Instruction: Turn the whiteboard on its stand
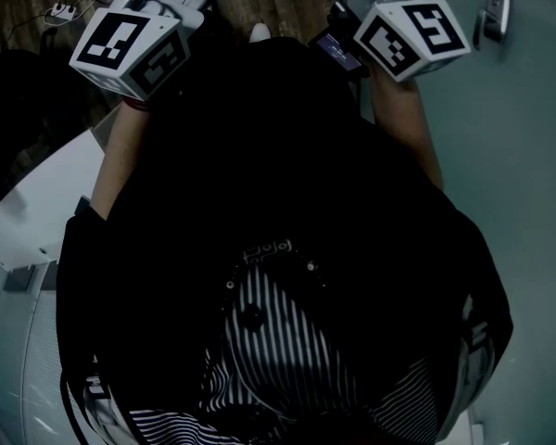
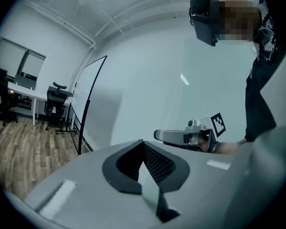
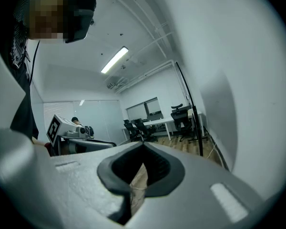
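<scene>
In the head view you looked down your own black top, with the left gripper point(image 1: 130, 44) and the right gripper point(image 1: 412, 35) raised side by side ahead of you. The corner of a white table point(image 1: 37, 202) lay at your left. I could not make out the board here.

In the left gripper view the jaws met tip to tip with nothing between them. The white, black-framed whiteboard on its stand point(image 2: 84, 92) stood on the wood floor well apart from you, near the end of a long table with black office chairs point(image 2: 54, 101).

In the right gripper view those jaws were likewise closed and empty. The board's black frame rose just right of them, and a thin cable point(image 3: 212, 149) lay by its foot.

You were, I judged, only approaching. To do it well you needed to open both jaws first, take the frame at opposite edges, and swing it slowly clear of that cable.
</scene>
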Demonstrator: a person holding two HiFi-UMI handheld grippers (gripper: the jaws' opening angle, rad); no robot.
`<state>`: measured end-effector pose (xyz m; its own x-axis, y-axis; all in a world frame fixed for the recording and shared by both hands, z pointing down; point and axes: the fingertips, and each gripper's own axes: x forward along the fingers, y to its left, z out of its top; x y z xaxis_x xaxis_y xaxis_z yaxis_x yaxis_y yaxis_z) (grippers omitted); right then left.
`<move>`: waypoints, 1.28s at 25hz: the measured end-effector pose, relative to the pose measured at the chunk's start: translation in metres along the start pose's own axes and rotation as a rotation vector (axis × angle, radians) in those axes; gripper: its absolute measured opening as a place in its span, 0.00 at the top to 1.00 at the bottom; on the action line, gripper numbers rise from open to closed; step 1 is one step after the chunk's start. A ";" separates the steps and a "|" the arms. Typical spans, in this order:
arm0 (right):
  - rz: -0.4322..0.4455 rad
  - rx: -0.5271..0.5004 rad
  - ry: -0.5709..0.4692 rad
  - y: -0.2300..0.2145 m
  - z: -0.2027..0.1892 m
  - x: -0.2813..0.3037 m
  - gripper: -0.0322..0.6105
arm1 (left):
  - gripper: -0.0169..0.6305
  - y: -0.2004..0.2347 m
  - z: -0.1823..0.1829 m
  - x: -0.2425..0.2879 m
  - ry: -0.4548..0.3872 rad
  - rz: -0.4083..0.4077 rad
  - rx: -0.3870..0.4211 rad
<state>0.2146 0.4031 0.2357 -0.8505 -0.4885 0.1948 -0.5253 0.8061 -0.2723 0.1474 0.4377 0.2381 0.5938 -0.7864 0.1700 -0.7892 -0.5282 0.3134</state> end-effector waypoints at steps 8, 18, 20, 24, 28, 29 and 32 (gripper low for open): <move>-0.044 0.007 -0.004 -0.046 -0.020 0.005 0.95 | 0.97 0.016 -0.015 0.056 0.005 -0.052 0.040; -0.063 -0.019 0.026 -0.066 0.003 0.114 0.95 | 0.97 0.124 0.013 0.068 -0.014 -0.083 0.006; -0.065 -0.040 0.042 -0.067 0.009 0.140 0.95 | 0.97 0.146 0.026 0.069 -0.028 -0.103 0.012; -0.076 -0.061 0.054 -0.071 0.025 0.189 0.95 | 0.97 0.192 0.044 0.070 -0.027 -0.116 0.015; -0.104 -0.041 0.056 -0.078 0.038 0.232 0.95 | 0.97 0.238 0.059 0.072 -0.027 -0.136 0.003; -0.105 -0.040 0.063 -0.079 0.040 0.242 0.95 | 0.97 0.248 0.063 0.073 -0.028 -0.142 0.005; -0.101 -0.058 0.089 -0.077 0.041 0.273 0.95 | 0.97 0.275 0.068 0.075 -0.023 -0.162 0.012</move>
<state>0.0219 0.1941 0.2712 -0.7867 -0.5384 0.3021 -0.6035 0.7738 -0.1924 -0.0357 0.2112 0.2733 0.7102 -0.6973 0.0967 -0.6850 -0.6528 0.3234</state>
